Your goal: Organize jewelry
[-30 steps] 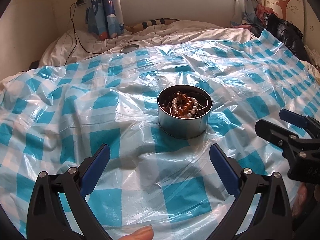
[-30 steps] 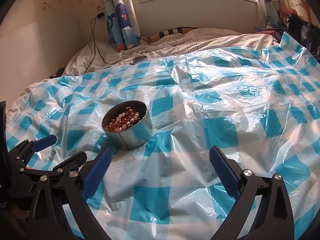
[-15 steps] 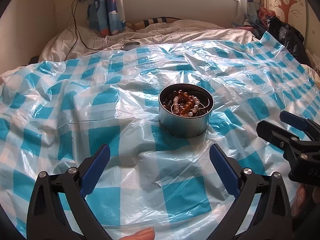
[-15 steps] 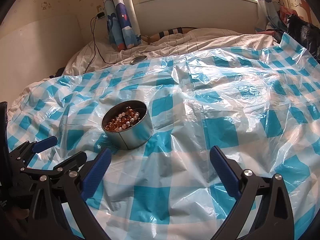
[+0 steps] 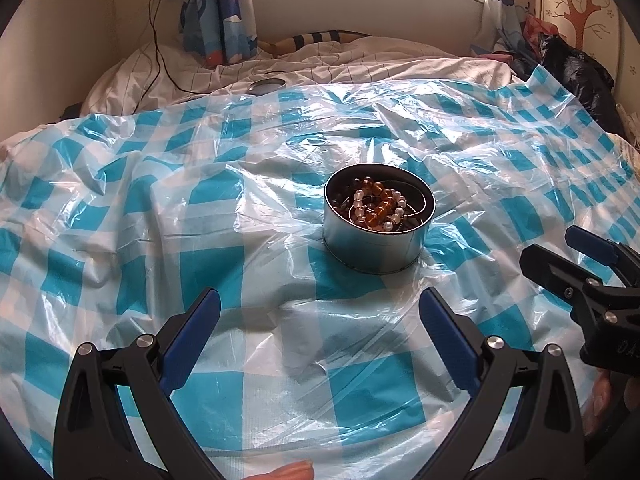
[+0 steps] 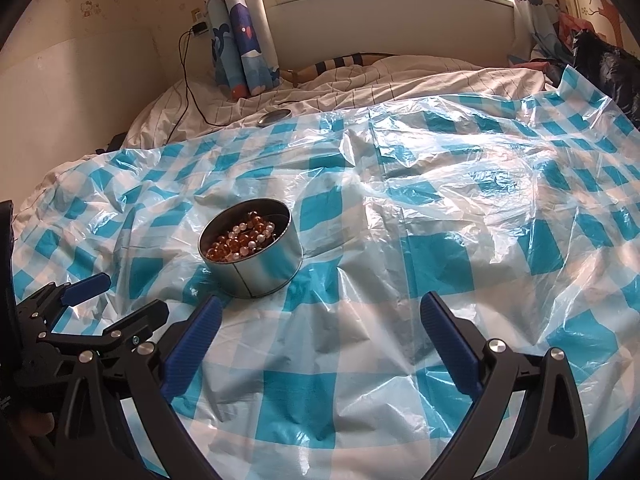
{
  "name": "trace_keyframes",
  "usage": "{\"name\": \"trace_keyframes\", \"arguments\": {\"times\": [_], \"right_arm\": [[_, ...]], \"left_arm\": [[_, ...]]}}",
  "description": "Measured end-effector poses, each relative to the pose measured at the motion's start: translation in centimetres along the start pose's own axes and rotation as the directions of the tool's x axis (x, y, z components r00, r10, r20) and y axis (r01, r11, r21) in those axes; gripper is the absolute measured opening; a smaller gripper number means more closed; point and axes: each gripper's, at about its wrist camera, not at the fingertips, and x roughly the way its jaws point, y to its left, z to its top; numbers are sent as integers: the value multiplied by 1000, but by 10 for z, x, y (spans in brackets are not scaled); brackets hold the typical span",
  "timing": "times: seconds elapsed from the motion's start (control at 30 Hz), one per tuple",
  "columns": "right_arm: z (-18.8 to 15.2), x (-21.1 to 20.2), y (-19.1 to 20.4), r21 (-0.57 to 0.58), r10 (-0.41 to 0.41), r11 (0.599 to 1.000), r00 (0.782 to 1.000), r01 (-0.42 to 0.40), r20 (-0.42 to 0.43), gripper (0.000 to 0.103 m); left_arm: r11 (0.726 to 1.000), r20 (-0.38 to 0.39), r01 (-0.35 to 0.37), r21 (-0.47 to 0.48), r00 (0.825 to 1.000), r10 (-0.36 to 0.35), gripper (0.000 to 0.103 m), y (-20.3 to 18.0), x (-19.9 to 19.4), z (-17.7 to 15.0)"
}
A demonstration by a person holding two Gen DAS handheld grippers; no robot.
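As we go view by view, we list:

- Left wrist: left hand-held gripper [image 5: 320, 332], fingers apart, empty; round tin [image 5: 378, 232] of beaded jewelry [image 5: 378, 208] on the checked plastic sheet [image 5: 160, 220] over the bed, ahead.
- Right wrist: right hand-held gripper [image 6: 320, 334], fingers apart, empty; tin forward-left. Beads look gathered; lid [image 6: 274, 117] lies apart, unfitted.

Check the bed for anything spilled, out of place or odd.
Nothing is spilled: the beaded jewelry sits inside the upright round tin on the crumpled checked plastic sheet. One oddity: a round metal lid, perhaps the tin's, lies far off on the striped bedding.
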Motion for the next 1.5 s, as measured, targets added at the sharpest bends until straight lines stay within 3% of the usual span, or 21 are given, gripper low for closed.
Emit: {"name": "trace_keyframes", "arguments": {"times": [1.5], "right_arm": [[-1, 2, 3, -4, 1, 1000, 1000, -1, -15, 96]], "left_arm": [[999, -43, -35, -14, 998, 34, 95, 2, 8, -1]]}}
